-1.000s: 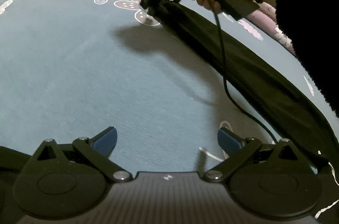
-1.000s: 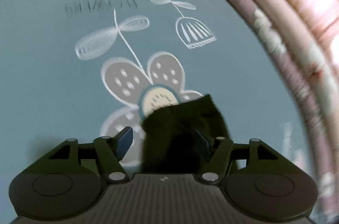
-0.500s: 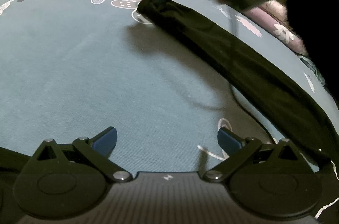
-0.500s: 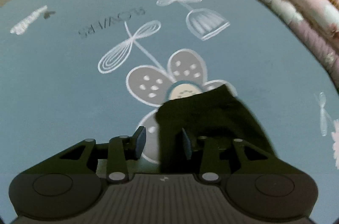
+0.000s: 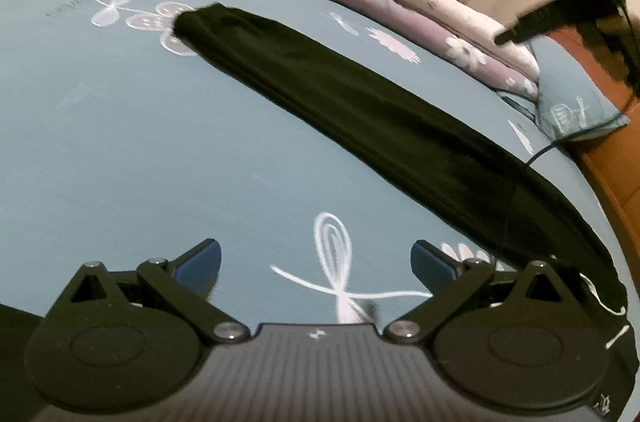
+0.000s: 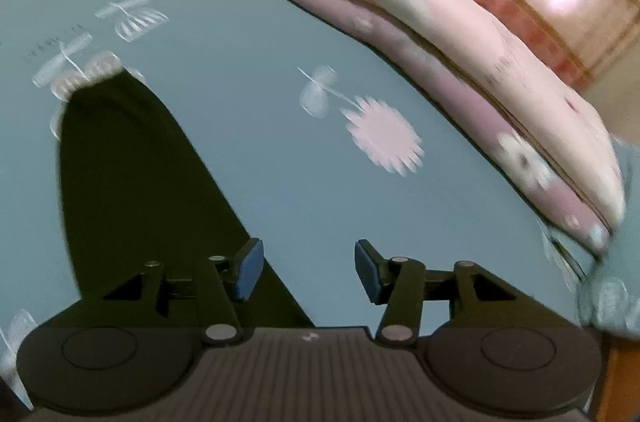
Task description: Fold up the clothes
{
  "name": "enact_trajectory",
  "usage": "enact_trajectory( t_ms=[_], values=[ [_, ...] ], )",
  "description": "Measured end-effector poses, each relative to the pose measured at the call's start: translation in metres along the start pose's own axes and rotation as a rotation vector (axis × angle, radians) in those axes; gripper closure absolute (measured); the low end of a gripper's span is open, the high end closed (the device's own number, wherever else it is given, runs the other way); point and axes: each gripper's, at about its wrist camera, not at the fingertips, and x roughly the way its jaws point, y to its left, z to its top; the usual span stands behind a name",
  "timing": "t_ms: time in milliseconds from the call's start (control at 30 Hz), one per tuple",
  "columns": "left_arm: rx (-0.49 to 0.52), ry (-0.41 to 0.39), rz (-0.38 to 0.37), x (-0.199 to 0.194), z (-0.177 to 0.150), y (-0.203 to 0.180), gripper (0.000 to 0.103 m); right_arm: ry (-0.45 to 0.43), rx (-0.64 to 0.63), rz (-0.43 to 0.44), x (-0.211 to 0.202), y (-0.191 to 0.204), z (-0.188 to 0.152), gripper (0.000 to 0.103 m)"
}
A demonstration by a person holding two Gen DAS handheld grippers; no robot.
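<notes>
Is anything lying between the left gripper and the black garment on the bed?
Nothing visible. Only bare blue bedsheet lies between the open left gripper and the black garment, which stretches across just ahead and to its right.

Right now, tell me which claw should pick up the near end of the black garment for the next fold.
Left. The left claw is open, low over the bedsheet, with the black garment ending just beside its right finger. The right claw, also open, is lifted away toward the quilts.
</notes>
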Motion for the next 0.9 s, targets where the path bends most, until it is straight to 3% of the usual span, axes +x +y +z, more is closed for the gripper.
enact_trajectory(
  t_ms=[233,567,600,633,667,900],
  values=[
    [-0.006,-0.031,-0.046,0.003,-0.007,-0.004,0.003,0.007,0.05,0.09,0.074,-0.004,-0.052,0.048],
    [-0.034,-0.022,-0.066,0.008,-0.009,0.002,0.003,-0.017,0.049,0.202,0.138,0.019,-0.045,0.049],
    [-0.03,-0.021,-0.063,0.008,-0.009,0.002,0.003,-0.009,0.036,0.205,0.141,0.021,-0.045,0.05],
    [-0.022,-0.02,-0.06,0.008,-0.009,0.001,0.003,0.001,0.023,0.206,0.144,0.023,-0.045,0.068],
    [-0.016,-0.02,-0.056,0.008,-0.01,0.0,0.003,0.005,0.016,0.212,0.144,0.024,-0.045,0.092],
    [-0.003,-0.02,-0.048,0.008,-0.011,-0.002,0.003,-0.05,0.043,0.143,0.141,0.021,-0.041,0.094]
  ],
)
